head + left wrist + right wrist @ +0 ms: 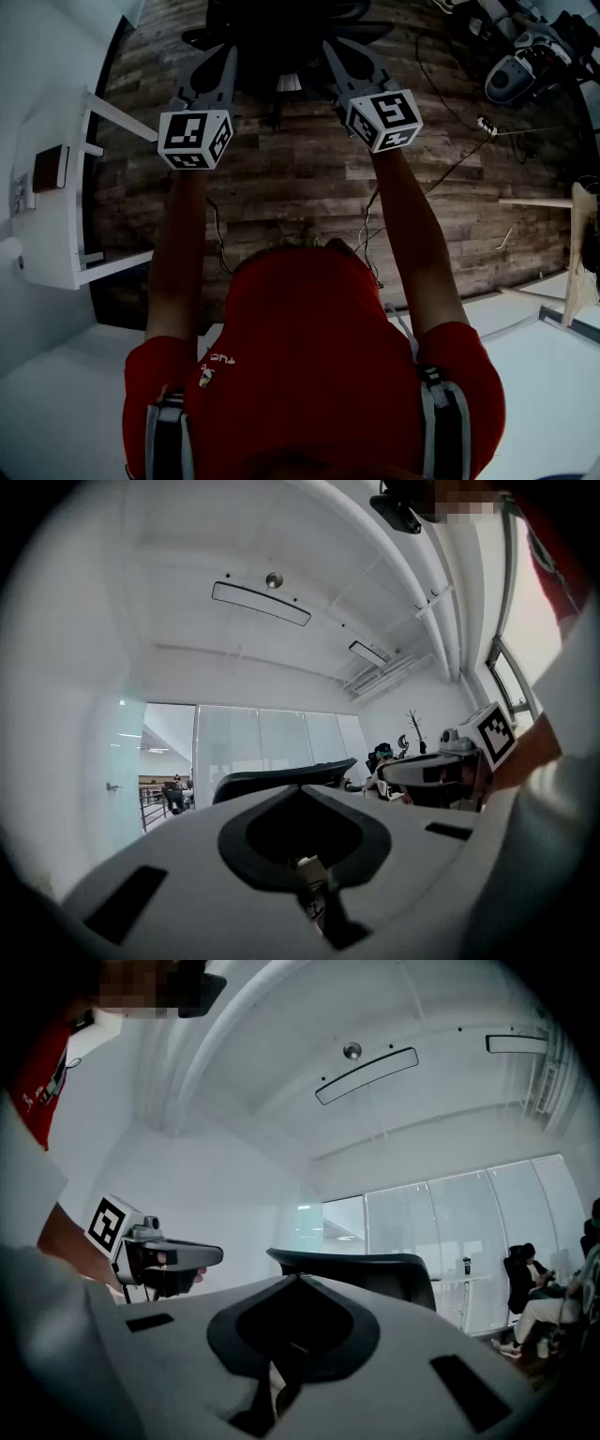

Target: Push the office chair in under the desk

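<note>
Fingers: left gripper [298, 789] and right gripper [298, 1281] each pressed together, nothing between them
Hard to tell: whether the tips touch the office chair [375, 1271]; in the head view it is dark and cut off at the top edge
Around: loose cables [367, 234] on the wood floor [281, 187]; white desk [47, 225] off to the left
Chair: black, curved back edge just beyond both tips, out on the floor, apart from the desk
</note>
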### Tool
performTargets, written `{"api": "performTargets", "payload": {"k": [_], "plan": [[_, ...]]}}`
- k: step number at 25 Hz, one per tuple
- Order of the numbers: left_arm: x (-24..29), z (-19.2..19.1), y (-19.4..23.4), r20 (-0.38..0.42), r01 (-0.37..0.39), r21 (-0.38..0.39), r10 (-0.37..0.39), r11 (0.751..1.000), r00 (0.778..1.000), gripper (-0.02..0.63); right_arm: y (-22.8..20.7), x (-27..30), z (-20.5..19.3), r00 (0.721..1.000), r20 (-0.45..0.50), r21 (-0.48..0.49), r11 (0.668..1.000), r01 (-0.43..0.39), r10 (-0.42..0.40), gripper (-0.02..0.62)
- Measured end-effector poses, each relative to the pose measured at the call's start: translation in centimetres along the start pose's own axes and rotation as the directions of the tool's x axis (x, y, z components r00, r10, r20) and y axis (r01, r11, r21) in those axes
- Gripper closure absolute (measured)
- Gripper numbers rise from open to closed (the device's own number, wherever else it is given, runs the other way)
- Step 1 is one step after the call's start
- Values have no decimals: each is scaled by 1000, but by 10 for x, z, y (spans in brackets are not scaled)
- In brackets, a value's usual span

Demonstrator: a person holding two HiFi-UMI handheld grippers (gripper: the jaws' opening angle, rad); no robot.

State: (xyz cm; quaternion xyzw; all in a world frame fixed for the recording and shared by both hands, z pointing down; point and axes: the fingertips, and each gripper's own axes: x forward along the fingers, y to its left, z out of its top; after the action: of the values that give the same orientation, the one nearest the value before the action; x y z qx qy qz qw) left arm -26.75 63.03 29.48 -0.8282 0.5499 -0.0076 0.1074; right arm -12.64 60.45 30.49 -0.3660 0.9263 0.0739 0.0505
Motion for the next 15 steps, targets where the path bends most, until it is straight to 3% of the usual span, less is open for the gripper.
{"api": "performTargets", "payload": {"k": [11, 15], "plan": [[14, -7, -7, -26, -36, 33, 36, 999, 999, 595, -21, -9, -1, 998, 2, -27, 998, -56, 56, 569], [17, -13, -4, -65, -52, 99, 59, 994, 996, 595, -35, -13, -6, 995, -37, -94, 991, -92, 89, 568]]}}
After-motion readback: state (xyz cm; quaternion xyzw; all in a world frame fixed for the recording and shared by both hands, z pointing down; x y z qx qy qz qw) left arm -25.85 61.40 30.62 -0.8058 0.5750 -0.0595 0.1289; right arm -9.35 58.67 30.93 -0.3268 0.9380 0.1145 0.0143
